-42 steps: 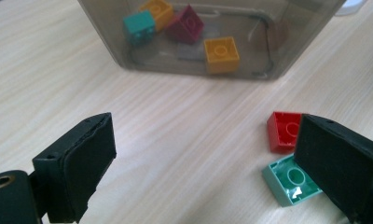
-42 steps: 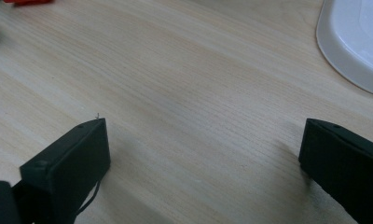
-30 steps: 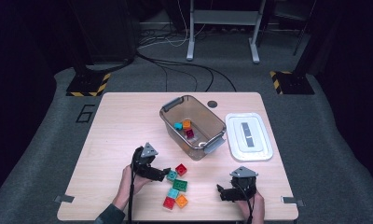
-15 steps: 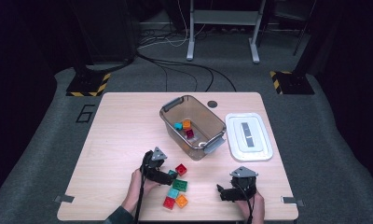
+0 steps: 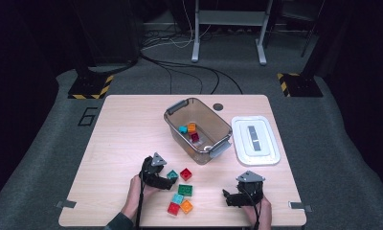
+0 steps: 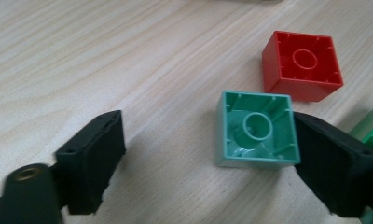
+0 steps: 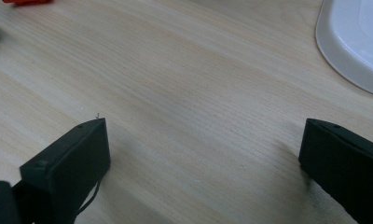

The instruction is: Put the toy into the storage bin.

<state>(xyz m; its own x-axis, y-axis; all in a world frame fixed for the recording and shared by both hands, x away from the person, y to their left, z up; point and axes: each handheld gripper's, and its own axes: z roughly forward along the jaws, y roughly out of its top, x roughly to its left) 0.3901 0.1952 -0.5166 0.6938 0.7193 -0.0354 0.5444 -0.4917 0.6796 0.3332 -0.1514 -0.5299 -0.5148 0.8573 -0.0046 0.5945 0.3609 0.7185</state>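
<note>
My left gripper (image 5: 168,178) lies low on the table with a teal brick (image 6: 257,130) between its jaws, hollow side up. The right jaw touches the brick's side; the left jaw stands well apart from it, so the left gripper (image 6: 208,158) is open, its jaws having just been closing. A red brick (image 6: 303,65) lies just beyond, also hollow side up. My right gripper (image 5: 226,197) rests near the front right of the table. In its own view the right gripper (image 7: 203,154) is open over bare wood.
Near the teal brick (image 5: 172,175) lie a red brick (image 5: 185,174), a green one (image 5: 185,189) and three more small bricks in front. A clear bin (image 5: 173,125) holding three bricks stands mid-table. Its white lid (image 5: 255,140) lies to the right.
The left hand has shifted slightly beside the loose bricks. The right hand and gripper have kept still.
</note>
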